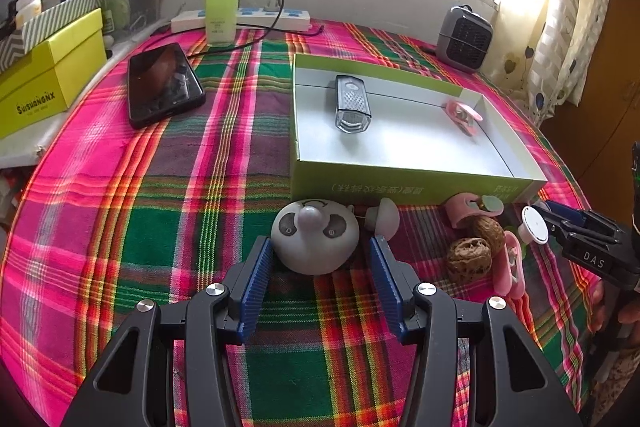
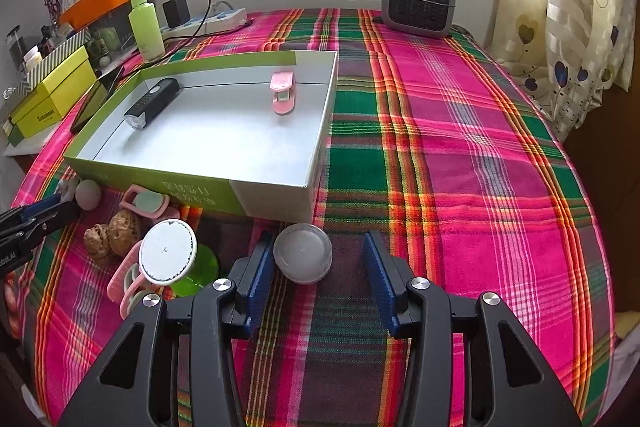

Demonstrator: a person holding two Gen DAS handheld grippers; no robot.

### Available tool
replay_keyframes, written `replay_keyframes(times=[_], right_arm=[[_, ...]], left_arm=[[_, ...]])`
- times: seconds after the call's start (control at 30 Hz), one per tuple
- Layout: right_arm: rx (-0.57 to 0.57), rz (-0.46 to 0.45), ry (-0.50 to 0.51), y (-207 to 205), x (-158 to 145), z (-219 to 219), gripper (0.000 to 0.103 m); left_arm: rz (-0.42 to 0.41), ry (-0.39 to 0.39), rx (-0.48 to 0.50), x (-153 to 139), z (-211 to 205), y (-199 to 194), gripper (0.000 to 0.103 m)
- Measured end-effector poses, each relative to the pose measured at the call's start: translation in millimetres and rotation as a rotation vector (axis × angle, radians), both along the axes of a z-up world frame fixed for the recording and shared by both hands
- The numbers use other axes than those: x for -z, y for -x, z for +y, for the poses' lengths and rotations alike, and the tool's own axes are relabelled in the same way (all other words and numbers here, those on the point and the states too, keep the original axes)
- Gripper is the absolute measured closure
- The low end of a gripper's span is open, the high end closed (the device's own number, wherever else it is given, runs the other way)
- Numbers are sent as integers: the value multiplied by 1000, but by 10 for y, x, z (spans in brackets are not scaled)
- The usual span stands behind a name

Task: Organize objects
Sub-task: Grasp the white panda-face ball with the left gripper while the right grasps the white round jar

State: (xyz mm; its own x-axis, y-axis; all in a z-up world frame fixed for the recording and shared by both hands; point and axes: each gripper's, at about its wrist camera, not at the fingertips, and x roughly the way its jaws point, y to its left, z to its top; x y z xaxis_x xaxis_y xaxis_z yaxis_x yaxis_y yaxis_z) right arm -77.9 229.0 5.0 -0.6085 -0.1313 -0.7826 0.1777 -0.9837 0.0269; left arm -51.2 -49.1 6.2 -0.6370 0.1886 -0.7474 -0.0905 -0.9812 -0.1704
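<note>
Between the spread fingers of the left gripper (image 1: 320, 251): grey panda-faced gadget (image 1: 315, 235), on the cloth just before the green box (image 1: 400, 183); risk: rounded shell squirting out if pinched off-centre, nudging the walnuts (image 1: 474, 247) nearby. Right gripper (image 2: 316, 259): also apart, round lidded jar (image 2: 303, 253) between its fingers; jar shown only in right wrist view.

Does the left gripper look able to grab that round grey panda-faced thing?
Probably yes. The left gripper is open, with the panda gadget right at its fingertips and nothing between them; the box sits behind it.
</note>
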Motion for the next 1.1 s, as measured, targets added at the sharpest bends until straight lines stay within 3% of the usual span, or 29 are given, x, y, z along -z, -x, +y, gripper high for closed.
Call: replay_keyframes(times=[0.97, 1.1], right_arm=[[3, 1, -12, 31, -3, -23, 57], [7, 2, -13, 32, -7, -24, 63]], left_arm=[[4, -50, -35, 2, -94, 89, 58], [4, -48, -35, 2, -95, 89, 58]])
